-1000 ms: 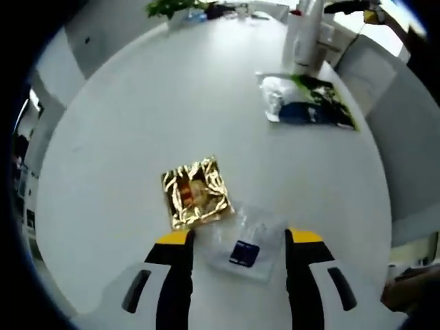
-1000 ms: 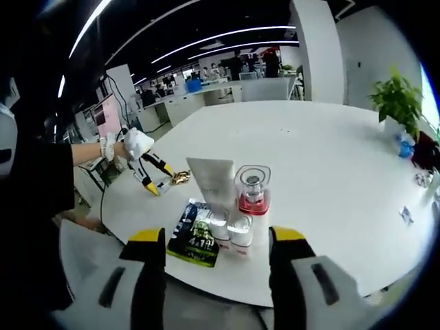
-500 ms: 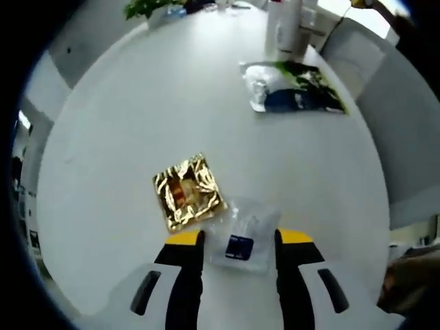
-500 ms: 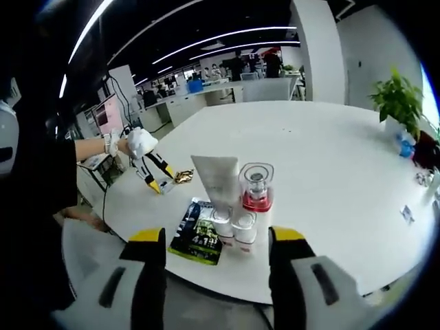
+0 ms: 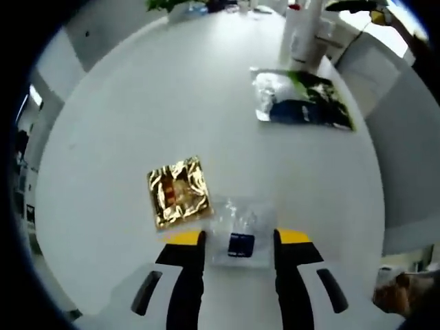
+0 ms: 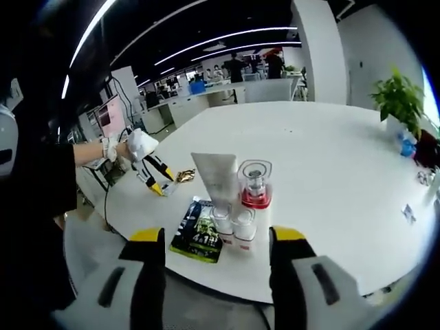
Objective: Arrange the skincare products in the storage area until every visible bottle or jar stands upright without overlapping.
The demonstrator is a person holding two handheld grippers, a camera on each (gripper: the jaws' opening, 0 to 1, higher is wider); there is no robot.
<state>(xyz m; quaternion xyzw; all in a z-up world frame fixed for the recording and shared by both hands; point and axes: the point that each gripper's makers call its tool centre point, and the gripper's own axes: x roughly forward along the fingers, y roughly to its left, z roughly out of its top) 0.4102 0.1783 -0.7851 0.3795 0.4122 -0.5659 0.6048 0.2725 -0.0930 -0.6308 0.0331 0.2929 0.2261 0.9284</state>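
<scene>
- The white table [image 6: 330, 158] carries everything; the skincare group sits near its front edge, well apart from the sachets off to the side.
- White tube [image 6: 215, 180] stands cap-down, with the red-based clear bottle [image 6: 255, 185] just beside it — both upright already.
- Green-and-black packet [image 6: 200, 232] lies flat beside two small jars [image 6: 234, 225]; I judge it crowds them.
- Gold foil sachet [image 5: 179, 192] lies flat, just beside the clear sachet [image 5: 240, 232].
- Left gripper [image 5: 238, 238] brackets the clear sachet, jaws drawn close to its sides — whether they pinch it, I cannot tell.
- Right gripper [image 6: 216, 237] hangs spread wide, holding nothing, short of the group.
</scene>
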